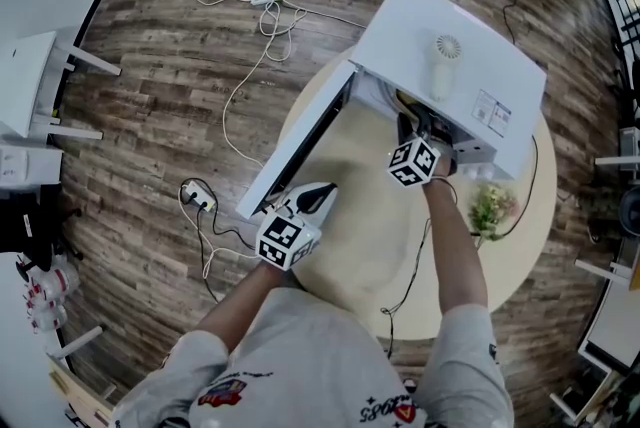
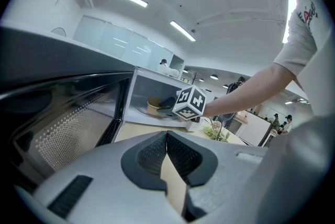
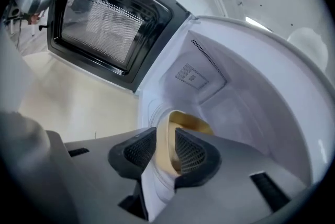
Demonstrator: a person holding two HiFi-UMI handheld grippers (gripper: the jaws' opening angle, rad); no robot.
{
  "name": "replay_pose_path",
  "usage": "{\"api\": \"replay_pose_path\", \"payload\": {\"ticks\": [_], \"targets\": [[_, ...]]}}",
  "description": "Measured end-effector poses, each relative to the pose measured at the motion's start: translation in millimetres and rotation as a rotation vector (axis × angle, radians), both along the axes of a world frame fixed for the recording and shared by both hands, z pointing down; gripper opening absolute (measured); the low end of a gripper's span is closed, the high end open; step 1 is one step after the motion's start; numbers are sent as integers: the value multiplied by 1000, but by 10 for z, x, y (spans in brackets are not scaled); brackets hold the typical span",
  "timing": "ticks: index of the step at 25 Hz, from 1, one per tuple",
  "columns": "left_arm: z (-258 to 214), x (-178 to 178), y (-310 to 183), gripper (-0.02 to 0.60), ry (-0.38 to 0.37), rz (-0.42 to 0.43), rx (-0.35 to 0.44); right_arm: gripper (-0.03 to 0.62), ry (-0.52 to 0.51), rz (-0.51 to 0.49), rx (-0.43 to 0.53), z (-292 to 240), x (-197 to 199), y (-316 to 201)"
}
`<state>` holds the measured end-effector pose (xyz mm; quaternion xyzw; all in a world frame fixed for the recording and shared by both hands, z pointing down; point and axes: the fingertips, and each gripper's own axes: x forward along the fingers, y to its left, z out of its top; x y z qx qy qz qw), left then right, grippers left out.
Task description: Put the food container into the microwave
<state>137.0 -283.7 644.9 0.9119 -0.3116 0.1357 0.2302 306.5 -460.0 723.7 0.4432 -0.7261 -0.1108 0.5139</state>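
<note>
- Food container (image 3: 188, 123): it sits inside the microwave (image 1: 450, 86), low on the cavity floor, tan and round, with its near rim towards the opening. I judge the step in hand to be the release, the last part of setting it down.
- Left gripper (image 2: 166, 136): it hangs over the table (image 1: 360, 246) just beside the lower edge of the open door (image 1: 300, 146), well apart from the container. Its 2 jaws are closed against each other at the tips with nothing between them, so it plays no part in the placing for now.
- Door: it swings out to the left of the cavity with the mesh window facing inward, and leaves the opening clear.
- Right gripper (image 3: 166, 136): it reaches into the cavity with its marker cube at the opening. Its 2 jaws stand apart astride the container's near rim, 1 pad inside the wall and 1 outside. The pads look slack on the rim rather than pressing it.
- Next move, as I judge it: draw the right gripper straight back out along its own line, with the jaws wide enough that neither pad drags the rim and tips or slides the container. Closing the door would then fall to the left gripper, which is nearest to it.
</note>
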Motion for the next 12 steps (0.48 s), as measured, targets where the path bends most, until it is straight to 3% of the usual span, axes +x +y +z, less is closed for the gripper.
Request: {"api": "replay_pose_path", "payload": {"ticks": [12], "targets": [[-216,-33,167,5,10,1,53,92,-39,4,27,-340,-50,530]]}}
